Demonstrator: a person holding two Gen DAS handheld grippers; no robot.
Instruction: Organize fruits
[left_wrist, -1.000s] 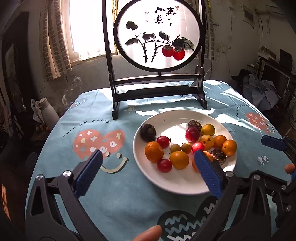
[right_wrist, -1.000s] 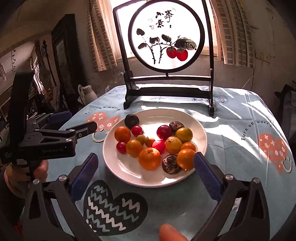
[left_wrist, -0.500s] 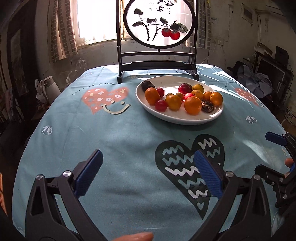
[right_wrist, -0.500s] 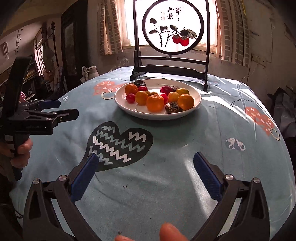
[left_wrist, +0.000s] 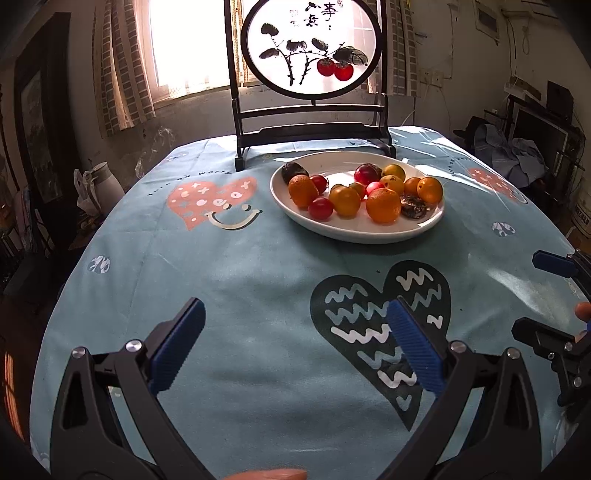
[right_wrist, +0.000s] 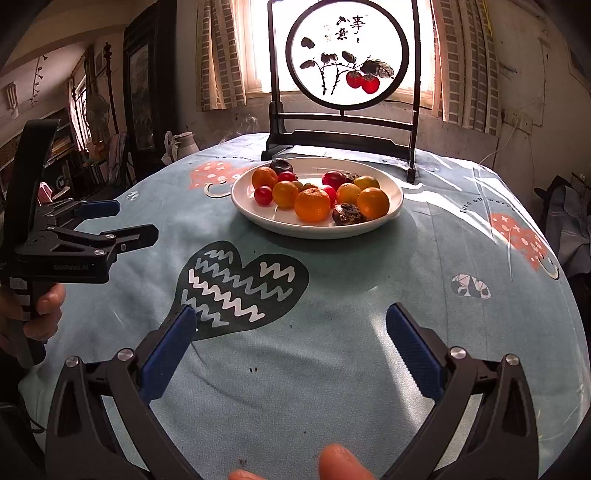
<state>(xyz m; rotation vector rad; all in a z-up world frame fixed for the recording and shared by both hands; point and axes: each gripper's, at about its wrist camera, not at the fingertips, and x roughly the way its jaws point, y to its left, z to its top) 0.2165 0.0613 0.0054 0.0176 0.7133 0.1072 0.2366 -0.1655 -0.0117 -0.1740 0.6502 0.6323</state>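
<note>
Fruits are all piled on the white plate (right_wrist: 392, 206) mid-table, just in front of the painted screen (right_wrist: 347, 70), well away from both tools. Left gripper (left_wrist: 295, 341) and right gripper (right_wrist: 291, 341) are both spread wide, holding nothing. The big orange (right_wrist: 312, 205) looks firm, so grab it across the middle; the cherry tomatoes (right_wrist: 263, 195) look smooth and squishy, go gentle. The tablecloth (right_wrist: 332, 295) reads "Turn off worry"

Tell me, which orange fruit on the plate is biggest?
The round orange at the plate's front middle; it looks bigger than the other orange fruits, beside the dark wrinkled fruit.
</note>
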